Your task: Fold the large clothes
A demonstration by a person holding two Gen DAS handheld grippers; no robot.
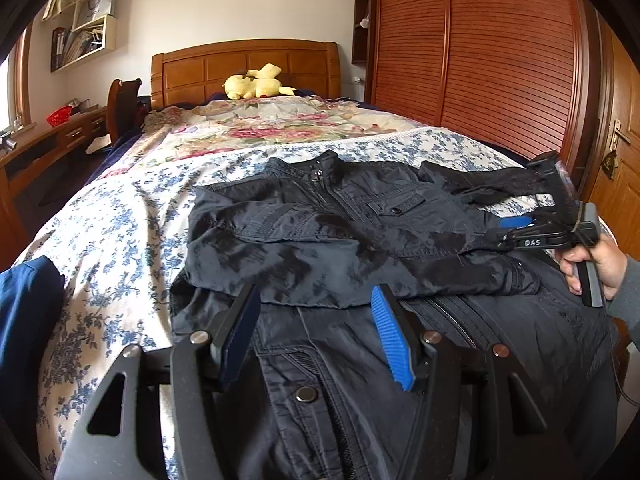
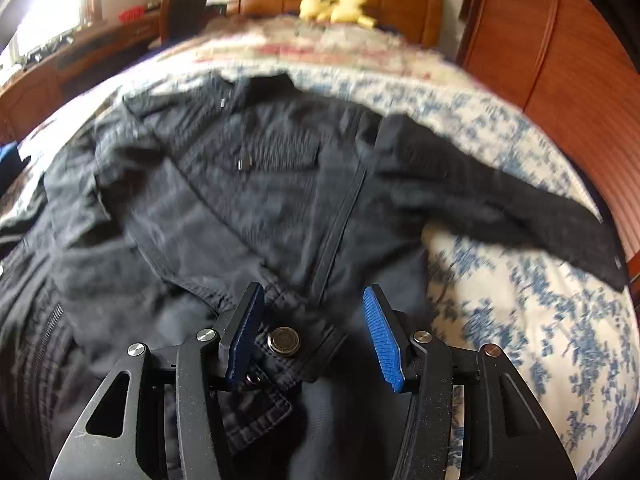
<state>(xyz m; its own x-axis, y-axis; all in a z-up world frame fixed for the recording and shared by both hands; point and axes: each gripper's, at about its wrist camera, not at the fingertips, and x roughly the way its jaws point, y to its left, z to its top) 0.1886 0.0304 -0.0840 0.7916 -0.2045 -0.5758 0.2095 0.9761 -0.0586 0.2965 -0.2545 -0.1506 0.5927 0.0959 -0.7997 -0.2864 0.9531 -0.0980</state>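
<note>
The jacket is lying on the bed, before the headboard; the plush toy is sitting nearer the headboard.

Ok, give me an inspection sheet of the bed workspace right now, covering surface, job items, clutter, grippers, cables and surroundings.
Surface: bed with blue floral sheet, rumpled.
Job's things: black jacket spread on the sheet, front up, one sleeve out to the side.
Clutter: yellow plush toy at the headboard; blue cloth at the bed's edge.
Grippers: left gripper open over the jacket; right gripper open over the hem, a snap button between its jaws, nothing gripped.
Cables: a thin dark cable beside the person's sleeve.
Surroundings: wooden wardrobe, desk, wall shelves.
</note>
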